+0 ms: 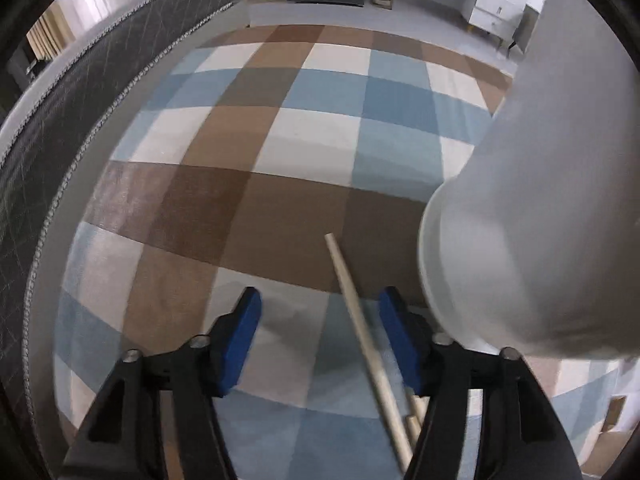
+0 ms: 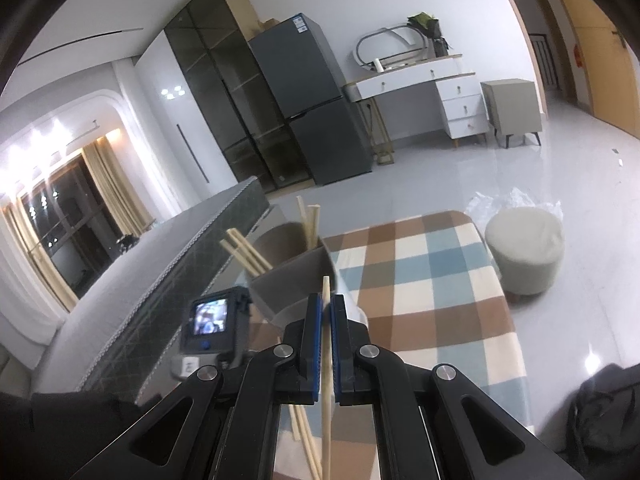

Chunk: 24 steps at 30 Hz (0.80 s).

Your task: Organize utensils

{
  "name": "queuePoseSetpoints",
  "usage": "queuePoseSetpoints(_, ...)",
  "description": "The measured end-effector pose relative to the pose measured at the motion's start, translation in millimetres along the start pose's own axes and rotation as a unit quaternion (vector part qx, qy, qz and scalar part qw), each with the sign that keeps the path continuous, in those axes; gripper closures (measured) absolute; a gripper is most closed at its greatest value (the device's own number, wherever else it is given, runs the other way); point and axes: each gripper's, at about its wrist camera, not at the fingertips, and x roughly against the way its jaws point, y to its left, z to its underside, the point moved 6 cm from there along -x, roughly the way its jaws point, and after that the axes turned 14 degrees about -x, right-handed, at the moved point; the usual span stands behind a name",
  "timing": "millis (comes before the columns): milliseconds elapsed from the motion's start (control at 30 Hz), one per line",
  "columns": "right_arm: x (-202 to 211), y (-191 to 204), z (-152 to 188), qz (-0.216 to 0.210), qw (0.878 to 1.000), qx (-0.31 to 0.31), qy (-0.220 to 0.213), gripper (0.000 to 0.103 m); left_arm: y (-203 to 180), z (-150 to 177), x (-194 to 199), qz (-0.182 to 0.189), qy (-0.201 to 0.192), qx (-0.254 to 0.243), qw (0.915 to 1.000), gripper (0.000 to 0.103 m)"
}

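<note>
My right gripper [image 2: 326, 308] is shut on a pale wooden chopstick [image 2: 325, 364] that stands nearly upright between the blue pads, held just in front of the grey divided utensil holder [image 2: 298, 276]. Several chopsticks [image 2: 246, 252] lean in the holder's compartments. More chopsticks [image 2: 300, 436] lie loose below the gripper. My left gripper [image 1: 320, 332] is open and empty over the checked cloth; a chopstick [image 1: 360, 328] lies between its pads near the right finger, and others [image 1: 414, 416] lie beside it. The white side of the holder [image 1: 520, 220] fills the right of the left wrist view.
A checked blue, brown and white cloth [image 2: 432, 292] covers the surface. A dark quilted mattress edge [image 1: 60, 120] runs along the left. A round beige stool [image 2: 526, 248] stands on the floor to the right. The left gripper's camera body [image 2: 212, 320] sits left of the right gripper.
</note>
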Motion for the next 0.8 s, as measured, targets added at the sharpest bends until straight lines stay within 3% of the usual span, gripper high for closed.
queuePoseSetpoints(33,0.9,1.3,0.2,0.0,1.0,0.003,-0.001,0.099,0.8,-0.5,0.8,0.0,0.002,0.005,1.0,0.069)
queuePoseSetpoints(67,1.9,1.7,0.0,0.0,1.0,0.006,-0.003,0.099,2.4,0.5,3.4,0.003,0.003,0.01,0.9999,0.1)
queuePoseSetpoints(167,3.3,-0.2,-0.8,0.002,1.0,0.001,-0.005,0.099,3.2,4.8,4.8,0.02,0.012,0.012,0.9997,0.102)
queuePoseSetpoints(300,5.5,-2.4,-0.8,0.007,1.0,-0.001,-0.009,0.099,12.9,19.0,20.4,0.026,-0.007,0.035,0.999,0.102)
queuePoseSetpoints(400,10.7,1.7,0.5,0.01,1.0,0.011,-0.02,0.099,24.6,28.8,56.4,0.042,-0.055,0.069,0.9952,0.102)
queuePoseSetpoints(567,16.6,10.6,5.3,0.012,0.999,0.033,-0.033,0.099,28.0,45.6,133.0,0.083,-0.149,0.072,0.9827,0.103)
queuePoseSetpoints(800,21.6,19.4,14.9,0.016,0.998,0.047,-0.035,0.1,12.6,54.1,176.2,0.133,-0.191,0.035,0.9719,0.103)
